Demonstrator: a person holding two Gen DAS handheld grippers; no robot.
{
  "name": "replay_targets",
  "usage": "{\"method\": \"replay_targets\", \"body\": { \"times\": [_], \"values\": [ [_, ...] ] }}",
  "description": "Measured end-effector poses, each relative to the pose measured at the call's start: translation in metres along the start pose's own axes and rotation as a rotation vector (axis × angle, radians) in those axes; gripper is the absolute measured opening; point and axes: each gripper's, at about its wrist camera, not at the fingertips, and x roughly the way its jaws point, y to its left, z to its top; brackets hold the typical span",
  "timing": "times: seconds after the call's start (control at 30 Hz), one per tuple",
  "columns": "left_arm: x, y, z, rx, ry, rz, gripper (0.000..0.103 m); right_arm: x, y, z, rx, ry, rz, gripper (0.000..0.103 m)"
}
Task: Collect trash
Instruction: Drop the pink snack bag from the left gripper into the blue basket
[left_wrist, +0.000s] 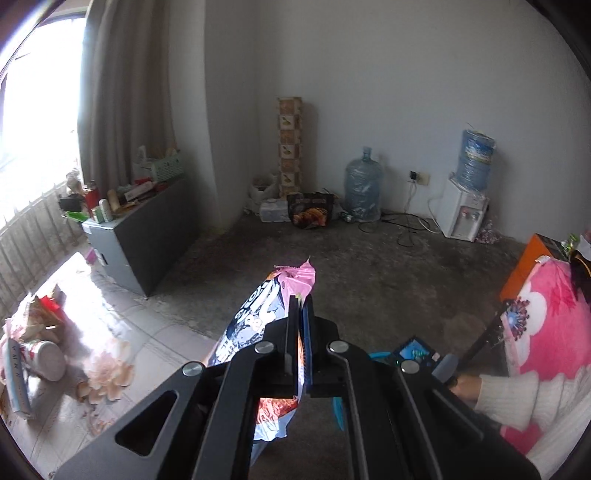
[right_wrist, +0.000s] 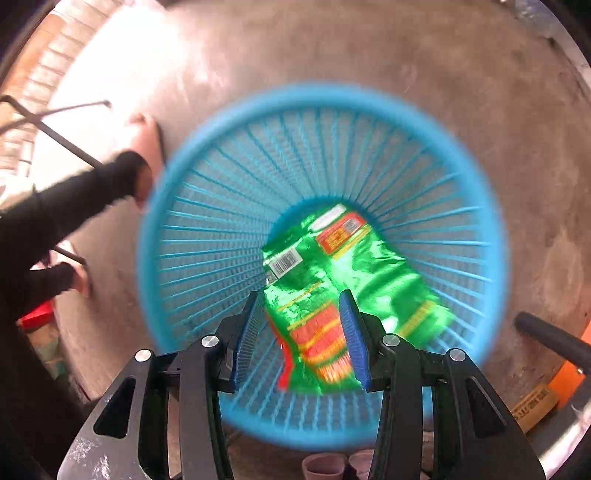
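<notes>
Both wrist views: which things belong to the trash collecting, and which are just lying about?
Job:
- blue basket
- green wrapper inside it
- pink snack bag, pinched by the left hand-held gripper
- right hand-held gripper, open

Lying about:
- water dispenser
- water bottle
- grey cabinet

A lived-in home room is shown: a curtain (left_wrist: 125, 85) beside a bright window, a water dispenser (left_wrist: 466, 206), a spare water jug (left_wrist: 363, 188) and a cluttered cabinet (left_wrist: 144, 236) on bare concrete floor (left_wrist: 369, 266).

Pink wrapper (left_wrist: 266, 325): crumpled snack bag, lower centre, pinched upright.
Green wrapper (right_wrist: 343, 280): shiny, flat, centre frame, inside basket.
Basket (right_wrist: 207, 229): blue, slatted, round.
</notes>
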Motion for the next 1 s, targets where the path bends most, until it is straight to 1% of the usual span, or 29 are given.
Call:
{"method": "replay_targets", "body": {
  "times": [0.03, 0.07, 0.13, 0.17, 0.23, 0.27, 0.33, 0.4, 0.43, 0.5, 0.57, 0.6, 0.63, 0.67, 0.7, 0.73, 0.77, 0.8, 0.83, 0.87, 0.9, 0.93, 0.97, 1.0],
  "values": [
    [0.009, -0.010, 0.000, 0.013, 0.018, -0.031, 0.002, -0.020, -0.005, 0.001, 0.006, -0.017, -0.008, 0.042],
    [0.019, -0.020, 0.000, 0.029, 0.038, -0.060, 0.002, -0.027, 0.013, 0.019, 0.011, -0.038, -0.012, 0.042],
    [0.038, -0.039, 0.000, 0.046, 0.074, -0.130, 0.002, -0.054, 0.008, 0.020, 0.022, -0.082, -0.010, 0.042],
    [0.048, -0.047, 0.000, 0.041, 0.099, -0.172, 0.002, -0.053, -0.001, 0.023, 0.026, -0.109, -0.001, 0.042],
    [0.071, -0.057, -0.001, 0.000, 0.150, -0.257, 0.002, -0.070, -0.012, 0.024, 0.048, -0.174, 0.013, 0.042],
    [0.082, -0.062, -0.002, -0.013, 0.175, -0.283, 0.002, -0.081, -0.016, 0.023, 0.059, -0.209, 0.012, 0.042],
    [0.106, -0.075, -0.009, -0.027, 0.224, -0.312, 0.002, -0.091, -0.027, 0.027, 0.074, -0.272, 0.020, 0.042],
    [0.134, -0.087, -0.020, -0.075, 0.310, -0.382, 0.002, -0.092, -0.033, 0.032, 0.076, -0.304, 0.051, 0.042],
    [0.148, -0.093, -0.027, -0.095, 0.349, -0.397, 0.002, -0.097, -0.034, 0.032, 0.068, -0.311, 0.060, 0.042],
    [0.179, -0.104, -0.045, -0.106, 0.438, -0.375, 0.002, -0.106, -0.037, 0.032, 0.055, -0.320, 0.057, 0.042],
    [0.215, -0.109, -0.066, -0.154, 0.534, -0.404, 0.002, -0.109, -0.044, 0.032, 0.076, -0.313, 0.047, 0.042],
    [0.234, -0.108, -0.080, -0.178, 0.578, -0.400, 0.002, -0.114, -0.047, 0.032, 0.089, -0.307, 0.044, 0.042],
    [0.255, -0.109, -0.095, -0.189, 0.628, -0.385, 0.002, -0.109, -0.049, 0.033, 0.094, -0.295, 0.049, 0.042],
    [0.274, -0.111, -0.110, -0.176, 0.669, -0.358, 0.002, -0.112, -0.048, 0.033, 0.096, -0.283, 0.060, 0.042],
    [0.294, -0.116, -0.126, -0.124, 0.703, -0.331, 0.002, -0.113, -0.047, 0.033, 0.099, -0.269, 0.063, 0.042],
    [0.314, -0.124, -0.142, -0.063, 0.754, -0.330, 0.002, -0.113, -0.045, 0.034, 0.098, -0.249, 0.062, 0.042],
    [0.332, -0.129, -0.159, 0.008, 0.785, -0.276, 0.002, -0.111, -0.041, 0.034, 0.093, -0.234, 0.064, 0.042],
    [0.349, -0.130, -0.176, 0.039, 0.834, -0.252, 0.001, -0.108, -0.038, 0.034, 0.086, -0.222, 0.067, 0.042],
    [0.369, -0.134, -0.196, 0.047, 0.914, -0.262, 0.001, -0.103, -0.035, 0.035, 0.080, -0.208, 0.065, 0.042],
    [0.382, -0.139, -0.212, 0.085, 0.961, -0.237, 0.002, -0.100, -0.031, 0.036, 0.070, -0.198, 0.065, 0.042],
    [0.392, -0.146, -0.224, 0.177, 0.975, -0.178, 0.002, -0.100, -0.026, 0.035, 0.059, -0.191, 0.066, 0.042],
    [0.397, -0.151, -0.230, 0.258, 0.961, -0.111, 0.007, -0.095, -0.023, 0.035, 0.049, -0.181, 0.064, 0.042],
    [0.401, -0.152, -0.231, 0.288, 0.950, -0.057, 0.021, -0.091, -0.020, 0.035, 0.042, -0.171, 0.059, 0.042],
    [0.402, -0.149, -0.226, 0.281, 0.934, -0.031, 0.030, -0.084, -0.019, 0.035, 0.031, -0.161, 0.054, 0.042]
  ]
}}
